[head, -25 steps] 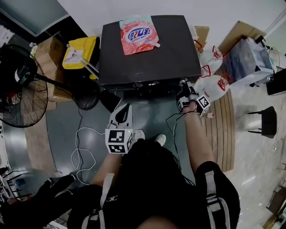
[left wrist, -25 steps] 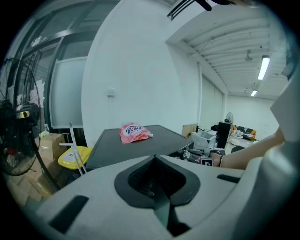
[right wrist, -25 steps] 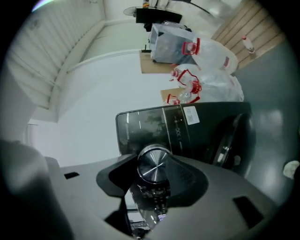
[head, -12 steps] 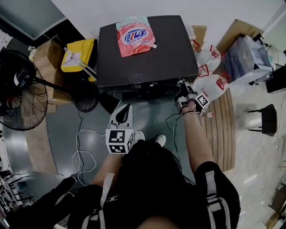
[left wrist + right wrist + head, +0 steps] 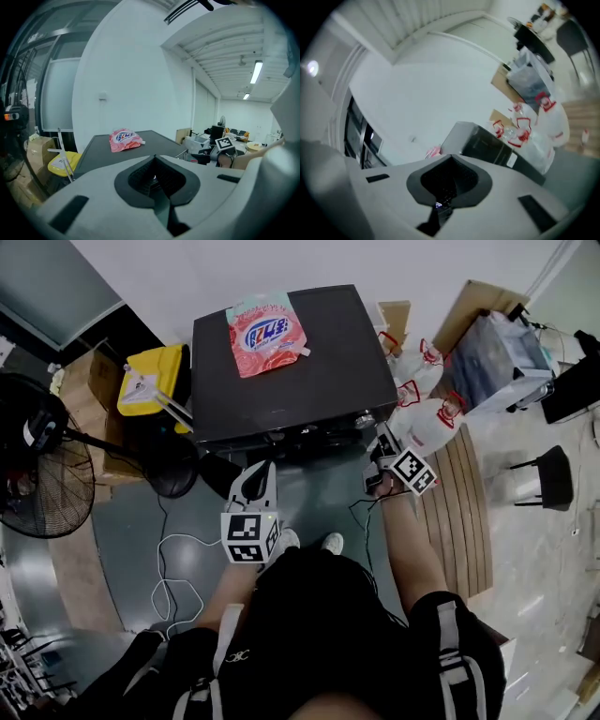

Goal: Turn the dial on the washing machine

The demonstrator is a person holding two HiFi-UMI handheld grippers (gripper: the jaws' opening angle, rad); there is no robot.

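Grey floor fronts the washing machine, its dial at the panel's right end, so your right hand-held gripper hangs just beside it, jaws just closed on nothing, while your left hand-held gripper, also pressed together, idles clear.

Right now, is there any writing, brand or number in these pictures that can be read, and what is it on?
No text can be read for certain.
Pink pouch on the washing machine: blue-and-white logo, too blurred to read.
White bags: red print, too small to read.
Yellow bin: white label, blurred.
Marker cubes: black-and-white square patterns, no words.
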